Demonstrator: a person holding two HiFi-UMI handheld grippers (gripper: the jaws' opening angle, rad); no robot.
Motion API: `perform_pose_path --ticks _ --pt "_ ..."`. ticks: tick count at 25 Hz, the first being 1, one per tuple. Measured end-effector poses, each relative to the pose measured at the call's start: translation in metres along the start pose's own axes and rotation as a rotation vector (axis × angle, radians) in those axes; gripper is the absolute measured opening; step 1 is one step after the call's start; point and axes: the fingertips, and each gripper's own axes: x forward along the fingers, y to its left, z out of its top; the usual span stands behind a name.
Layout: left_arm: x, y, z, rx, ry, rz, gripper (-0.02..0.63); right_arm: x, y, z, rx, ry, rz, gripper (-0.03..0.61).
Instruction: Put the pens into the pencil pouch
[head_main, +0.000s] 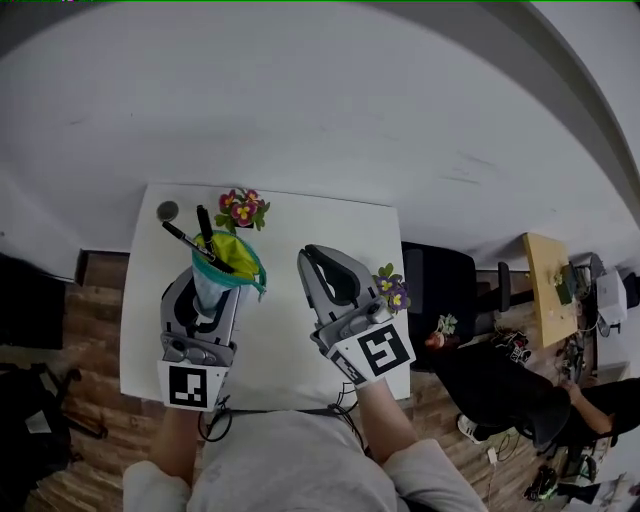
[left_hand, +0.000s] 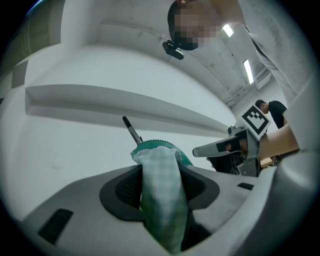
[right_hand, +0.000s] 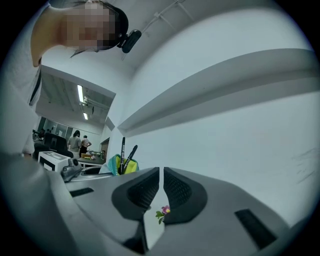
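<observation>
Now the left gripper (head_main: 214, 288) squeezes the pencil pouch (head_main: 224, 266) above the table (head_main: 285, 340), with two pens (head_main: 205, 226) poking out. The right gripper (head_main: 322, 264), also above the table, is nearly closed and empty. The next move is likely pushing the pens deeper.

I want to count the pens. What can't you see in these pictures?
- Head view: the pencil pouch hides the pens' lower ends and anything deeper inside.
- Left gripper view: the pencil pouch covers all but one pen tip.
- Head view: the round thing at the table's corner is too small to name.
</observation>
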Motion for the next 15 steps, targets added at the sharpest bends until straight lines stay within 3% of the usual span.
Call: perform_pose_path --ticks 15 --pt "-0.007 -0.006 0.014 0.066 0.01 0.126 0.206 -0.041 -0.038 -0.005 -0.025 -0.006 -0.058 0.044"
